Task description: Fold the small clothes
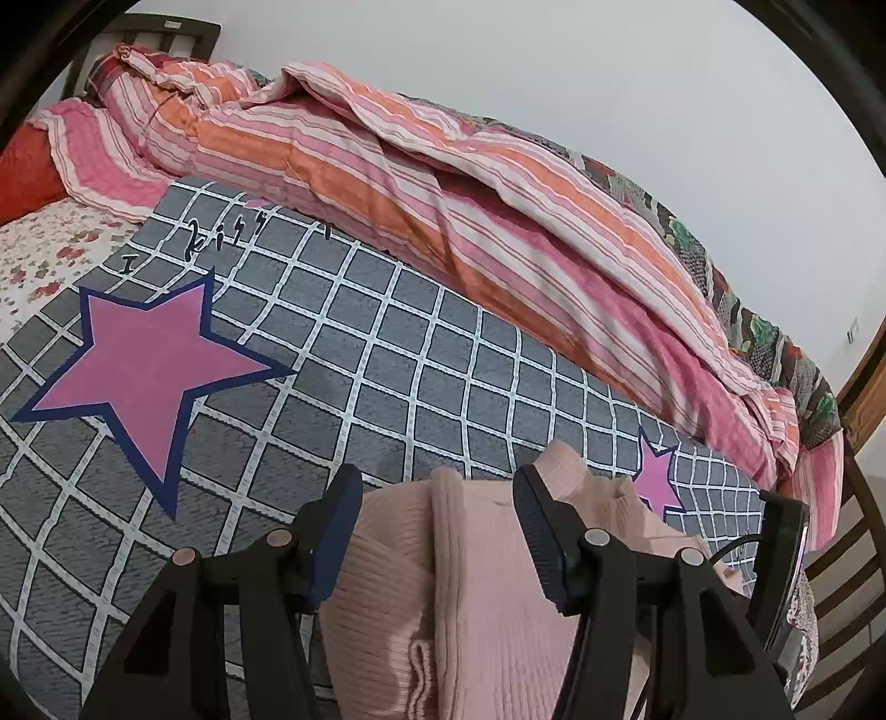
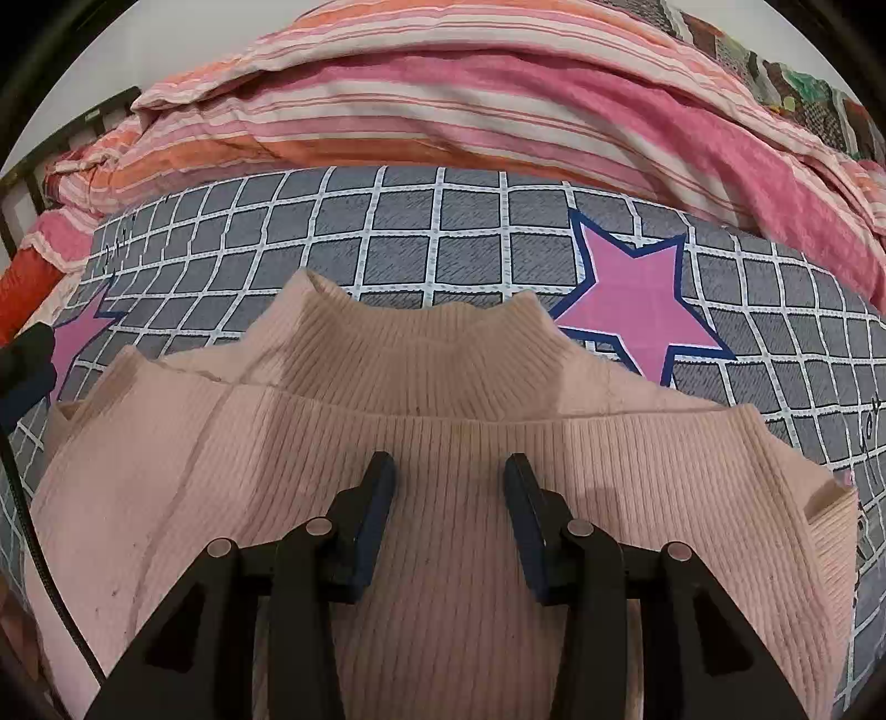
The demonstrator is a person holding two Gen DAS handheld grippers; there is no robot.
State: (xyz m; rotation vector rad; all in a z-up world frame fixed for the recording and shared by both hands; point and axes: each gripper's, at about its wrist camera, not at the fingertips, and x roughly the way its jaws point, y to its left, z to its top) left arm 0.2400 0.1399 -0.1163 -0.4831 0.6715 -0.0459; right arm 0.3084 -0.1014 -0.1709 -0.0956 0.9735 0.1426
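A pale pink ribbed sweater (image 2: 443, 399) lies flat on the grey checked bedsheet (image 2: 470, 249), its high collar pointing away from me. My right gripper (image 2: 448, 465) hovers over the middle of the sweater's chest just below the collar, open, with only flat fabric under the gap. My left gripper (image 1: 437, 487) stands open over the sweater's (image 1: 487, 609) left part, where a raised ridge of fabric runs between its fingers without either pad pressing it. A finger of the left gripper (image 2: 27, 354) shows at the left edge of the right wrist view.
A bunched pink and orange striped quilt (image 1: 387, 155) fills the far side of the bed. Pink stars (image 1: 144, 365) are printed on the bedsheet (image 1: 387, 360). A red pillow (image 1: 27, 177) lies by the dark headboard (image 1: 166, 39). A wooden chair (image 1: 847, 581) stands at the right.
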